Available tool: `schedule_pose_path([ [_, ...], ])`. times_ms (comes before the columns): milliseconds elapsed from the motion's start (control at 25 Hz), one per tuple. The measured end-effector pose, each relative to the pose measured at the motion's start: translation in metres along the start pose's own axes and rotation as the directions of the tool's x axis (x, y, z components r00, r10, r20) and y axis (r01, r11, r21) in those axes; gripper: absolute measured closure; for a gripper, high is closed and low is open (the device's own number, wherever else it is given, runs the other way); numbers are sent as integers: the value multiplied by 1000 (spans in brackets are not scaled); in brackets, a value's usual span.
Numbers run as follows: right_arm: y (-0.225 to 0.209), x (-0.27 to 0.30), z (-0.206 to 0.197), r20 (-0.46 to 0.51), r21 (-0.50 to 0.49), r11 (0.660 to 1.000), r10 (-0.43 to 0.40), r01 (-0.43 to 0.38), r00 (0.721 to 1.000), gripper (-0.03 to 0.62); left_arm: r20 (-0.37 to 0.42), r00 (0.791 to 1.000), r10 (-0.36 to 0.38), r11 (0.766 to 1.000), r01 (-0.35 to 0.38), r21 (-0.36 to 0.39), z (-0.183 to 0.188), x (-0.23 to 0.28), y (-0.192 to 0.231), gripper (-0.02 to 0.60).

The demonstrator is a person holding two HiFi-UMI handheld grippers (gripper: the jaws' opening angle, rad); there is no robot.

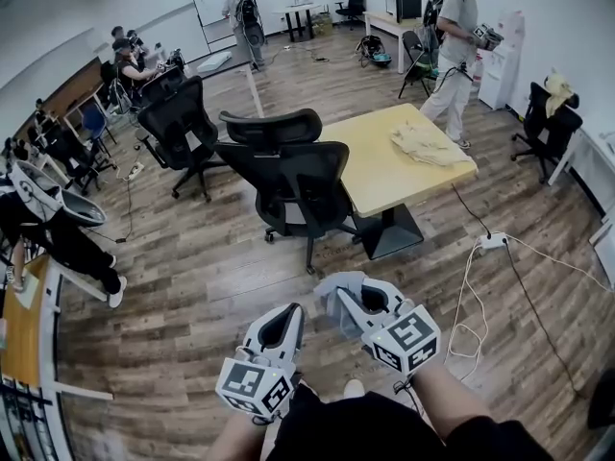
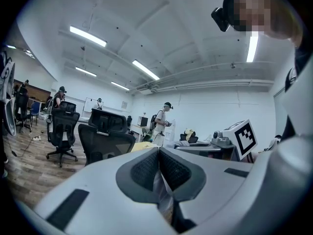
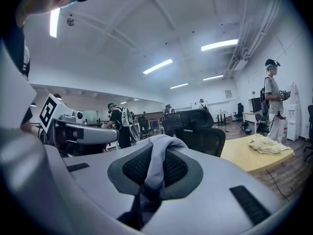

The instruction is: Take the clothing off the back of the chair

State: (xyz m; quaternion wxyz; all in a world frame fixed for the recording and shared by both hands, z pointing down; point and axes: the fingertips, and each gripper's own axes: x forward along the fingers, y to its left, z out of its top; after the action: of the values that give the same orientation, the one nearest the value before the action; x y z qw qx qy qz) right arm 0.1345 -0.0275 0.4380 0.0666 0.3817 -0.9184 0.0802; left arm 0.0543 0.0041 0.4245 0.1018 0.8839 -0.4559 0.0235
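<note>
A light grey garment is bunched at the tip of my right gripper, low in the head view. In the right gripper view the grey garment drapes over the pads and my right gripper is shut on it. My left gripper sits just left of it, tips almost touching. My left gripper has its jaws together, with a pale fold of the garment pinched low between them. Two black office chairs stand ahead with bare backs.
A yellow table beyond the chairs carries a beige cloth. A far-right chair has yellow clothing on its back. A power strip and white cable lie on the wood floor. Several people stand around the room.
</note>
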Motion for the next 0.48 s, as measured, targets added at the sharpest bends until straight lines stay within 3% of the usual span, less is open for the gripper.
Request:
schedule_pose_path([
  [480, 8, 2, -4, -9, 5, 1000, 8, -8, 1000, 543, -2, 1000, 3, 1000, -3, -6, -5, -7, 3, 563],
])
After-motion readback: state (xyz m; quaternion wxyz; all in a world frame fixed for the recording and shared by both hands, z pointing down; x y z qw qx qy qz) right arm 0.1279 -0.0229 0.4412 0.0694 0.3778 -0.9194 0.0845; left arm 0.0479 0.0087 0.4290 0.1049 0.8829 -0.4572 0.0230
